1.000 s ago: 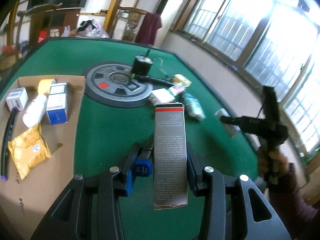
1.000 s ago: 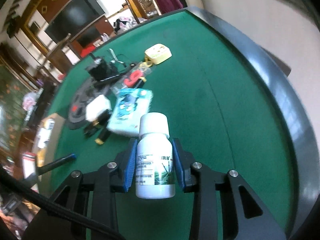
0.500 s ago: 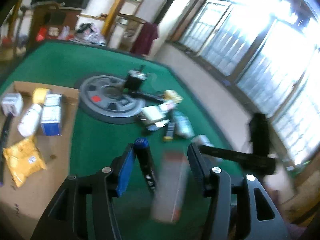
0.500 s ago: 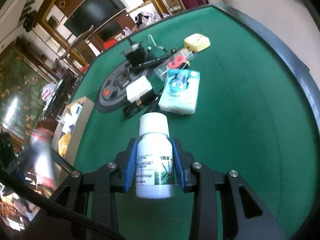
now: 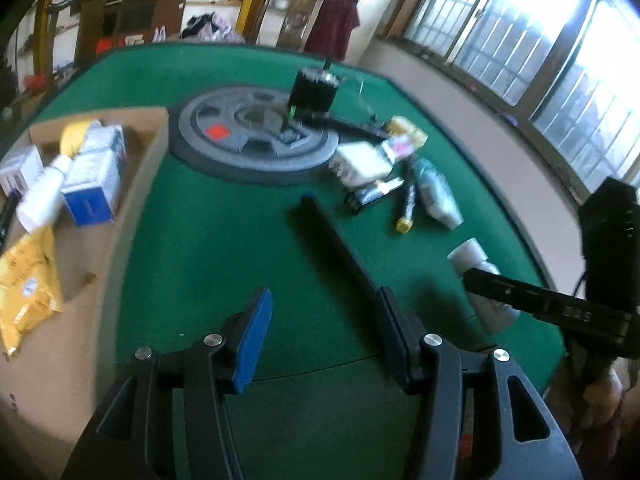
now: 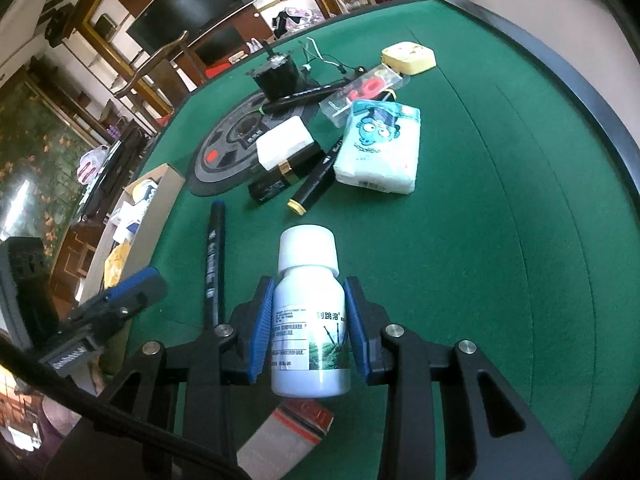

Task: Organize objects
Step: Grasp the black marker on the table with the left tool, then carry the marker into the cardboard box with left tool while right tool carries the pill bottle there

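- The cardboard tray (image 5: 132,216) lies flat on the green table (image 5: 208,240), just left of the round weight plate (image 5: 256,136). It already holds small boxes, a white bottle and a yellow pouch (image 5: 24,280); it looks stiff enough to take more light items without sagging.
- The weight plate, my landmark, is plainly the heavy piece. I would leave it alone, since a two-finger grip on its rim would likely slip.
- The tissue pack (image 6: 380,148) lies just right of the plate. It is soft and light, will dent under pressure, and is best taken across its short width.
- The white bottle (image 6: 310,320) is up off the felt, well in front of the plate. The right gripper (image 6: 308,332) has it clamped at the labelled body below the cap. Rigid, smooth plastic, probably light; the label band is the sensible hold, as the cap could let it swing.
- The black marker (image 5: 340,248) lies on the felt in front of the plate, reaching toward the left gripper (image 5: 324,340), whose jaws stand wide with nothing between them. It is thin and stiff, apt to roll, so pinch it mid-barrel.
- A silver carton with a red end (image 6: 288,436) shows beneath the bottle; thin card, crushable.
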{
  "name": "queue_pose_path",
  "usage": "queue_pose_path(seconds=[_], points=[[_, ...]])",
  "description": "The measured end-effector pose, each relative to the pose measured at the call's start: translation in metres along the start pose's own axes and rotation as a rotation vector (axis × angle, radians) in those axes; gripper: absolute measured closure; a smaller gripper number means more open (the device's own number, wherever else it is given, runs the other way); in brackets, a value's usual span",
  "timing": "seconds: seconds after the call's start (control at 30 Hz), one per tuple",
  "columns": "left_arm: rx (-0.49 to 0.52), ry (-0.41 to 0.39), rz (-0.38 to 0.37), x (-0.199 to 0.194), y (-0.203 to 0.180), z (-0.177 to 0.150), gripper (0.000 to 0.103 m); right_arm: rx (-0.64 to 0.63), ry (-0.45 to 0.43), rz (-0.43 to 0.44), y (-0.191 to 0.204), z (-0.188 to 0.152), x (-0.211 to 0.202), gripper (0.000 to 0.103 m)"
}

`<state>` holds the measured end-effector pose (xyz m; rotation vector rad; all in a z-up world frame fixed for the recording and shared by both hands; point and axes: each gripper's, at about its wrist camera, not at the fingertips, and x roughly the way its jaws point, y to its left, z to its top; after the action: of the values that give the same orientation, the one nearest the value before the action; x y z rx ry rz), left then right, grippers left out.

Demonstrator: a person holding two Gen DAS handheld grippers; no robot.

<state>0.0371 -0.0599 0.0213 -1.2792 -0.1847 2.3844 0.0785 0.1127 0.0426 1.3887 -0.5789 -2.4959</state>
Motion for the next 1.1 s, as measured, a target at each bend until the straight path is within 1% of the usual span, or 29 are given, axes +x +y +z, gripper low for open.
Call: queue_pose_path(seconds=[0.1,0.2,0.27,0.37,0.4,0.47,0.5,0.57,0.67,0.77,0.93,1.03,1.1], points=[[0.013,0.020,0.003,0.014,-0.015,0.002,0.056,0.009,0.001,0.000,-0.002,-0.001,0.001,0.071],[0.039,0.017,0.016,0.026,-0.035,0.008,0.056,0.020,-0.006,0.002,-0.005,0.000,-0.001,0.071],[0.064,0.021,0.056,0.036,-0.047,0.011,0.056,0.024,-0.012,0.003,-0.006,0.000,-0.002,0.071],[0.120,0.002,0.130,0.047,-0.061,0.016,0.056,0.030,-0.022,0.001,-0.009,0.000,-0.007,0.071],[0.136,0.001,0.151,0.049,-0.063,0.016,0.064,0.033,-0.025,0.002,-0.011,0.000,-0.008,0.071],[0.164,-0.005,0.175,0.048,-0.065,0.014,0.087,0.041,-0.030,0.006,-0.014,0.000,-0.010,0.071],[0.162,0.001,0.165,0.048,-0.062,0.013,0.092,0.045,-0.032,0.010,-0.015,0.000,-0.012,0.071],[0.147,0.010,0.134,0.045,-0.056,0.012,0.092,0.048,-0.035,0.019,-0.016,0.001,-0.012,0.071],[0.113,0.004,0.102,0.035,-0.046,0.010,0.092,0.043,-0.042,0.038,-0.012,0.001,-0.014,0.071],[0.082,-0.024,0.051,0.016,-0.038,0.007,0.092,0.030,-0.044,0.059,-0.003,0.001,-0.015,0.071],[0.035,-0.092,-0.007,-0.028,-0.022,0.004,0.092,0.003,-0.040,0.106,0.022,0.004,-0.017,0.071],[-0.001,-0.135,-0.013,-0.058,-0.002,0.002,0.092,-0.020,-0.034,0.146,0.044,0.009,-0.015,0.071],[-0.034,-0.164,0.011,-0.079,0.019,0.002,0.092,-0.043,-0.025,0.168,0.062,0.013,-0.011,0.071]])
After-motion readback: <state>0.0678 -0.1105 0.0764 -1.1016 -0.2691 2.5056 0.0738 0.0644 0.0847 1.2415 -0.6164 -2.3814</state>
